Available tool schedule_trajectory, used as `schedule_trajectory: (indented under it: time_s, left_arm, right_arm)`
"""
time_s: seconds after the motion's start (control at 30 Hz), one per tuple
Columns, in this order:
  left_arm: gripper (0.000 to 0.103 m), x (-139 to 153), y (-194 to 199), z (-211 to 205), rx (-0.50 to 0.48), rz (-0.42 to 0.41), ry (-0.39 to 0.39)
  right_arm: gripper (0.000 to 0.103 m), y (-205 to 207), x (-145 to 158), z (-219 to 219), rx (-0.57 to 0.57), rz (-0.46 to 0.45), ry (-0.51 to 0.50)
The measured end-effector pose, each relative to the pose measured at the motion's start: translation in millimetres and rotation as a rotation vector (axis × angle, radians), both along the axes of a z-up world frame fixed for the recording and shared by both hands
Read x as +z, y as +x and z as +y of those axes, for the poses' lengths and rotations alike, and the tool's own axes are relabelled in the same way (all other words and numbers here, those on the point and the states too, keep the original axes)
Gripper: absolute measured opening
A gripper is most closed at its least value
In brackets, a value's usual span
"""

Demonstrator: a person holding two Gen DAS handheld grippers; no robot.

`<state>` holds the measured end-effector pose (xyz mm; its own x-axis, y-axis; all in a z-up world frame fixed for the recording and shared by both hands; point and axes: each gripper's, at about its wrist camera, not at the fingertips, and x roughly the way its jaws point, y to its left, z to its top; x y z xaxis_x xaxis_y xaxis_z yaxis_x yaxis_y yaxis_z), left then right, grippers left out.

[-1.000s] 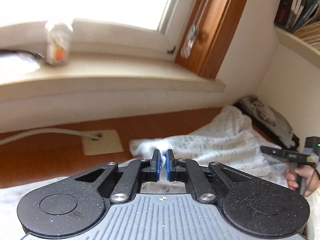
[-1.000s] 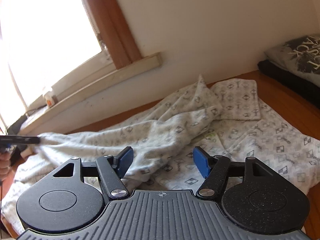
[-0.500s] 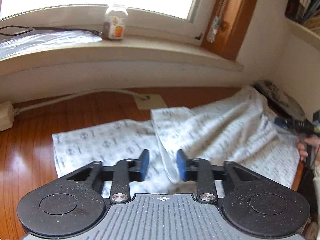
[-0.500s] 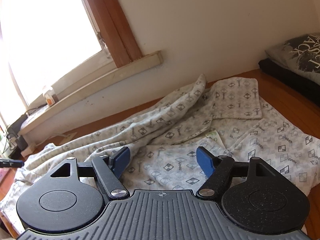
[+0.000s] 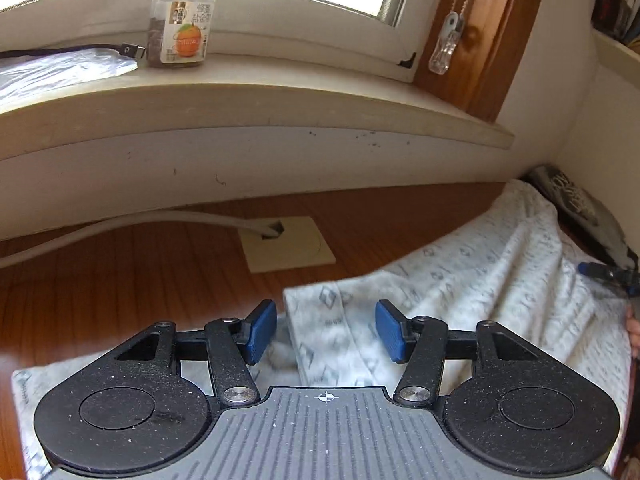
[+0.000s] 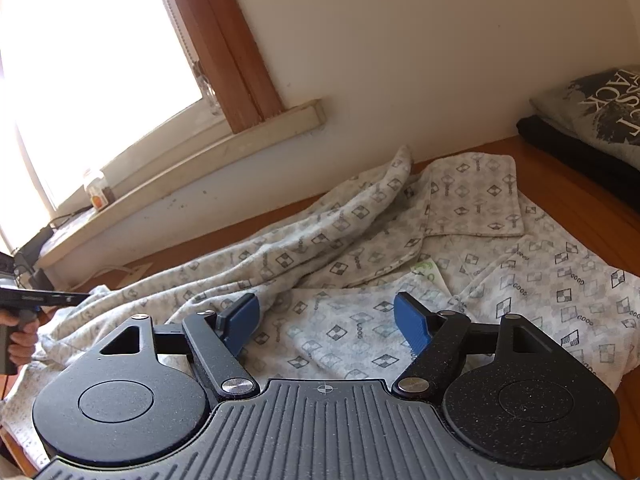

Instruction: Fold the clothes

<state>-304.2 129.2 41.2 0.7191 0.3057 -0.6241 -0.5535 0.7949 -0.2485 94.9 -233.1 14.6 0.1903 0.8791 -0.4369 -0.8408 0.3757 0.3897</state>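
Note:
A pale patterned garment lies spread and rumpled on the wooden table, its collar at the far side. In the left wrist view one folded end of the garment lies below and between the blue pads. My left gripper hovers over that end with its jaws opening, and the pads do not press the cloth. My right gripper stands open above the middle of the garment, holding nothing. From the right wrist view, the left gripper shows at the far left edge in a hand.
A windowsill runs along the back with a jar and a cable on it. A cream floor plate with a white cord sits on the wood. Folded dark clothes lie at the far right by the wall.
My left gripper let go of the garment's end and its jaws spread. The cloth dropped flat onto the table and the left gripper sank toward it. The right gripper kept still.

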Motion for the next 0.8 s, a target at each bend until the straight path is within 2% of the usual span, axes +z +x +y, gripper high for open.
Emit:
schedule_trajectory:
  time_s: [0.07,0.1,0.13,0.17,0.27,0.33,0.43,0.53,0.6,0.63,0.67,0.7,0.8]
  left_arm:
    - [0.023,0.8,-3.2,-3.5,0.0,-0.017,0.01]
    - [0.019,3.4,-6.5,-7.4,-0.002,-0.025,0.023]
    - [0.005,7.3,-10.5,-11.5,-0.006,-0.035,0.025]
    - [0.004,11.8,-15.5,-15.4,-0.012,-0.053,0.014]
    - [0.004,34.1,-38.3,-34.8,0.003,-0.133,0.049]
    - [0.004,51.4,-57.1,-44.2,0.027,-0.183,0.041]
    - [0.004,72.1,-80.9,-50.4,0.068,-0.205,0.058]
    - [0.006,73.5,-86.8,-41.2,0.131,-0.125,0.102]
    - [0.021,58.3,-82.1,-27.7,0.156,-0.056,0.068]
    - [0.034,48.7,-79.5,-23.6,0.166,-0.018,0.063]
    - [0.04,40.4,-78.3,-21.3,0.175,0.009,0.07]
    - [0.041,32.3,-77.8,-19.1,0.183,0.03,0.069]
    - [0.043,15.8,-83.7,-12.2,0.202,0.026,0.013]
  right_arm:
    - [0.074,-0.2,-0.2,-0.8,-0.002,0.0,0.004]
    - [0.074,-0.5,-0.3,-1.0,-0.003,-0.001,0.005]
    - [0.074,-0.5,-0.5,-1.1,-0.003,-0.001,0.006]
    - [0.074,-0.5,-0.7,-1.2,-0.003,0.0,0.007]
    - [0.074,-0.5,-1.0,-1.3,0.0,0.002,0.009]
    - [0.075,-0.5,-1.6,-1.4,-0.001,0.002,0.01]
    - [0.075,-0.8,-2.2,-1.4,-0.002,0.001,0.011]
    - [0.075,-1.0,-2.9,-1.7,-0.001,0.002,0.014]
    - [0.075,-0.4,-3.6,-2.1,0.0,0.002,0.015]
    - [0.075,-0.4,-3.6,-2.1,-0.001,0.001,0.014]
    - [0.075,-0.5,-3.7,-2.1,-0.001,0.0,0.014]
    - [0.075,-0.5,-4.0,-2.1,-0.002,0.0,0.014]
    - [0.076,-0.2,-4.4,-1.6,-0.001,0.0,0.013]
